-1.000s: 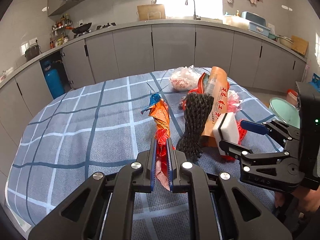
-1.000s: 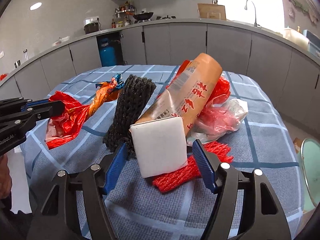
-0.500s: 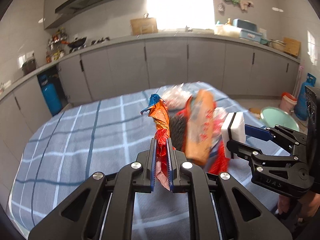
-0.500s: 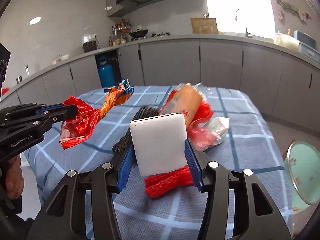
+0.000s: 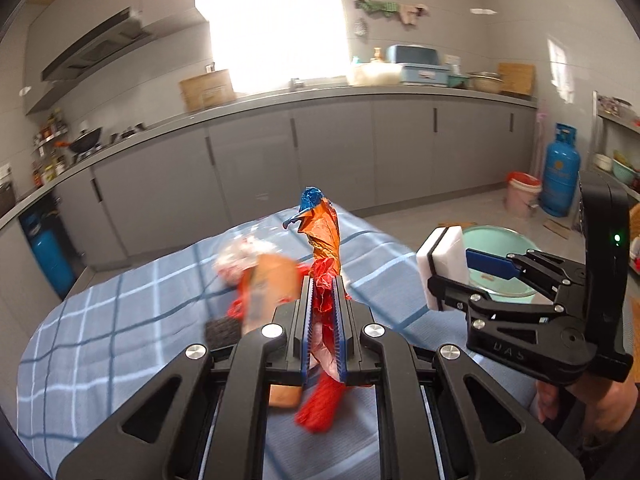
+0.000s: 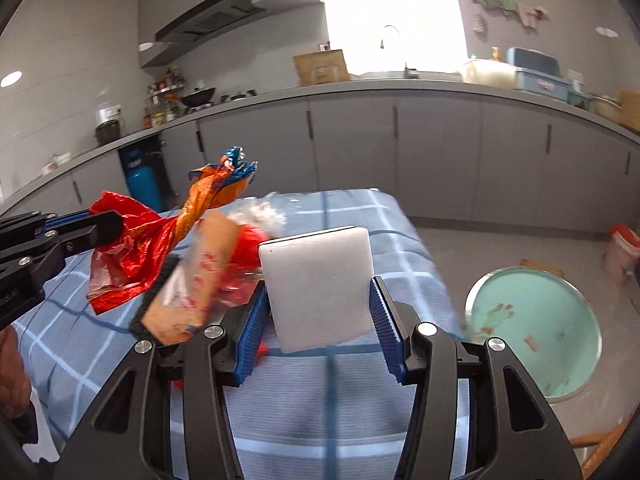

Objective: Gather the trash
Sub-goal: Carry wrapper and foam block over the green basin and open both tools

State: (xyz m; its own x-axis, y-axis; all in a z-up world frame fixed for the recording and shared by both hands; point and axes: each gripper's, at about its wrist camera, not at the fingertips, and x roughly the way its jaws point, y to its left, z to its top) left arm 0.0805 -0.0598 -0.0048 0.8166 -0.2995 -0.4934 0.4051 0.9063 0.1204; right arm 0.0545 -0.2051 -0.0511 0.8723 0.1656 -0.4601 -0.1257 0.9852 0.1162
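right gripper (image 6: pixel 320 312) clamps a white foam block (image 6: pixel 318 284) above the checked table (image 6: pixel 360 412); the green bin (image 6: pixel 536 328) lies low to its right, nearer than to the left gripper (image 5: pixel 322 320), which pinches an upright red-orange wrapper (image 5: pixel 322 244)

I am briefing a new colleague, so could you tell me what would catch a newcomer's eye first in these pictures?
First, the crumpled red and orange wrapper sticking up from the shut left gripper, lifted above the blue checked tablecloth. Next, the white foam block clamped in the right gripper. Beyond it, on the floor to the right, stands a mint-green bin.
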